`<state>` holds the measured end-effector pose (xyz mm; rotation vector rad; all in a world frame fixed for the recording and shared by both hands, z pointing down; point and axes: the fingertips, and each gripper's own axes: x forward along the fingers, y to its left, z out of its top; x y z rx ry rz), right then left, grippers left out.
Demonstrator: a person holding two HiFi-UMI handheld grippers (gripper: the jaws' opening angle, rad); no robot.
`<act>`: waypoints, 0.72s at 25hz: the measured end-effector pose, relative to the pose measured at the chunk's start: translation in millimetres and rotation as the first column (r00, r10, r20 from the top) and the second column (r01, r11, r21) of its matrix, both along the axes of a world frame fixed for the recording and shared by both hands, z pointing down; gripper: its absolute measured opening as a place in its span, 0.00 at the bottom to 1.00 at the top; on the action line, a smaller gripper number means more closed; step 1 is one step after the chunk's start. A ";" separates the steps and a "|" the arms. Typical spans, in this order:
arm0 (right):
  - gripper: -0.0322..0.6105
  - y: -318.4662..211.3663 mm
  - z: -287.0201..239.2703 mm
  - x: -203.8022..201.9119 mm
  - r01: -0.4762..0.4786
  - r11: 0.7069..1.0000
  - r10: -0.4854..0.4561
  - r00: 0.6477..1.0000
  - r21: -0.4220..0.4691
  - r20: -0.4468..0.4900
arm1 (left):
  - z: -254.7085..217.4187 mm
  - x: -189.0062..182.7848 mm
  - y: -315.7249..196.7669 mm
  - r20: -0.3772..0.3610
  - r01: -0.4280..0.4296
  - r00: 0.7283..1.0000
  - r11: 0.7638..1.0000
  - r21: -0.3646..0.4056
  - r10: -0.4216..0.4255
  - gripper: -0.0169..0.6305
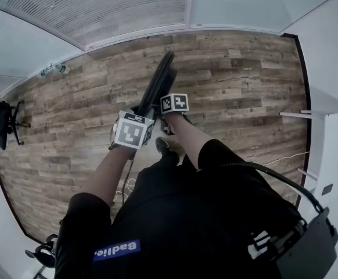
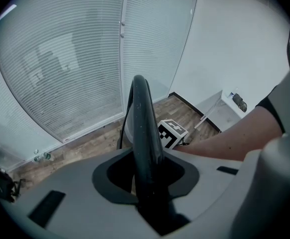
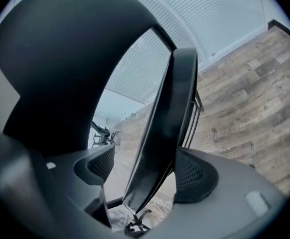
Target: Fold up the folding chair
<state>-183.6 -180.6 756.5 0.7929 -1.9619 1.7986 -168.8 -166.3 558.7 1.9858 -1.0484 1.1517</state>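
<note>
Left tool (image 2: 146, 176) clamps the black folding chair (image 1: 160, 77) by its edge to hold it upright on the wooden floor (image 1: 244, 80); right tool (image 3: 146, 172) straddles it, jaws apart

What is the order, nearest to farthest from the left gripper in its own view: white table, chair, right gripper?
1. Chair, between its jaws.
2. Right gripper, just beyond, right of the chair.
3. White table, far right corner.
</note>
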 end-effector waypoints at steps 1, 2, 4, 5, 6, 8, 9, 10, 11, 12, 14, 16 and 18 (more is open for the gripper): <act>0.59 -2.2 -1.8 -5.4 0.002 1.000 -0.002 1.000 0.002 -0.001 | -1.2 -1.2 -0.9 0.005 -0.002 1.000 1.000 0.006 0.002 0.15; 0.59 -4.4 -3.8 -10.9 0.003 1.000 -0.003 1.000 0.003 0.000 | -1.6 -2.8 -1.6 0.011 -0.002 1.000 1.000 0.013 0.002 0.15; 0.59 -8.1 -7.1 -20.7 0.005 1.000 -0.005 1.000 0.002 0.004 | -1.7 -6.2 -2.8 0.023 -0.005 1.000 1.000 0.023 0.004 0.15; 0.59 -9.7 -7.9 -23.9 0.008 1.000 -0.008 1.000 0.001 0.003 | -1.5 -8.8 -4.1 0.023 -0.003 1.000 1.000 0.025 0.003 0.15; 0.59 -11.5 -8.3 -26.1 0.014 1.000 -0.014 1.000 0.002 0.004 | -1.5 -11.9 -5.8 0.021 0.000 1.000 1.000 0.024 -0.001 0.15; 0.59 -13.7 -8.7 -29.8 0.042 0.999 -0.042 0.999 0.015 0.005 | -1.9 -18.0 -8.9 0.016 0.004 1.000 1.000 0.017 -0.005 0.15; 0.58 -13.4 -8.6 -30.9 0.066 0.998 -0.066 0.998 0.025 -0.001 | -2.1 -20.1 -10.1 0.017 0.005 1.000 1.000 0.016 -0.005 0.15; 0.58 -12.3 -8.2 -31.2 0.091 0.995 -0.091 0.996 0.034 -0.011 | -2.3 -21.6 -11.1 0.019 0.005 1.000 1.000 0.017 -0.005 0.15; 0.58 -11.0 -7.6 -30.7 0.112 0.993 -0.111 0.994 0.041 -0.022 | -2.8 -22.9 -12.4 0.022 0.005 1.000 1.000 0.022 -0.005 0.15; 0.58 -9.5 -7.1 -29.3 0.126 0.991 -0.125 0.992 0.044 -0.031 | -3.6 -24.5 -13.9 0.024 0.005 1.000 1.000 0.028 -0.005 0.15; 0.57 -6.3 -5.3 -23.8 0.129 0.991 -0.127 0.991 0.042 -0.045 | -5.2 -28.8 -15.7 0.024 0.002 1.000 0.999 0.033 -0.003 0.15; 0.57 -2.2 -2.2 -14.8 0.111 0.993 -0.110 0.992 0.025 -0.061 | -6.4 -32.3 -16.0 0.013 0.000 1.000 1.000 0.024 0.000 0.15; 0.57 3.5 0.0 -6.5 0.096 0.995 -0.095 0.993 0.009 -0.066 | -7.1 -33.5 -14.6 -0.004 0.002 1.000 1.000 0.015 -0.002 0.15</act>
